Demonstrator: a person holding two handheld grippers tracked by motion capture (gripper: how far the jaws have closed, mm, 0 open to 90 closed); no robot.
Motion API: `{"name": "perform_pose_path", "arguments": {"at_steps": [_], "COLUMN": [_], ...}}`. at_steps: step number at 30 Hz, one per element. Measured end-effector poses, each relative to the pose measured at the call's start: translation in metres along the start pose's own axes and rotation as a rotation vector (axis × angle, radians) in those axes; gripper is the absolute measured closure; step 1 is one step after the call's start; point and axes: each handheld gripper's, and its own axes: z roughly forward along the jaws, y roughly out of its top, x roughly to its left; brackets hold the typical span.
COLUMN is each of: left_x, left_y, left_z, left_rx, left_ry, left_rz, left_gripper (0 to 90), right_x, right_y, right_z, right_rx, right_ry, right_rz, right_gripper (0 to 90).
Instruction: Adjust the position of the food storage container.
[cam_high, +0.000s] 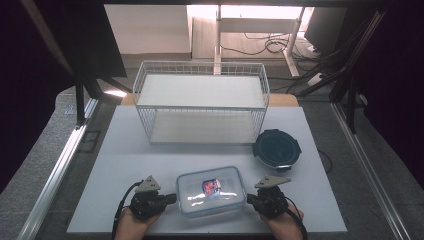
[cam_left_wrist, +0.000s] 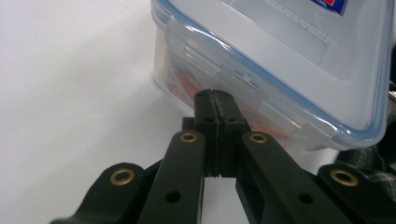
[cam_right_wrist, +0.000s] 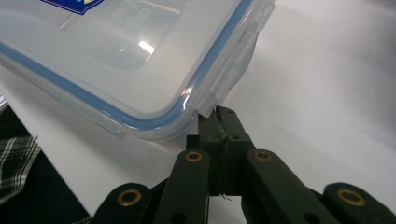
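Both grippers' closed fingers (cam_left_wrist: 215, 100) touch the container (cam_high: 211, 191).

We see a white wire shelf rack (cam_high: 201, 102) at the back of the white table (cam_high: 125, 160). A dark round lidded container (cam_high: 276, 148) sits just beside the rack's front right corner.

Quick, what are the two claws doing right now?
Left claw: closed, tips at the clear box's side latch, holding nothing.
Right claw: closed, tips against the box's corner, holding nothing.
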Motion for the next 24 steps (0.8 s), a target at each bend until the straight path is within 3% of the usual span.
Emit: {"name": "perform_pose_path", "arguments": {"at_steps": [7, 13, 24], "left_x": [0.020, 0.034, 0.041], "left_y": [0.015, 0.026, 0.026], "left_z": [0.006, 0.011, 0.013], "left_rx": [0.007, 0.007, -0.015], "left_ry": [0.053, 0.084, 0.075], "left_rz": [-0.017, -0.013, -0.039], "left_gripper": [89.8, 89.8, 89.7], "right_x": [-0.003, -0.005, -0.002], "right_y": [0.013, 0.027, 0.025], "right_z": [0.012, 0.021, 0.022], "right_rx": [0.007, 0.024, -0.005], "right_ry": [0.028, 0.015, 0.016], "right_rz": [0.002, -0.008, -0.037], "right_gripper": [89.0, 89.1, 89.0]}}
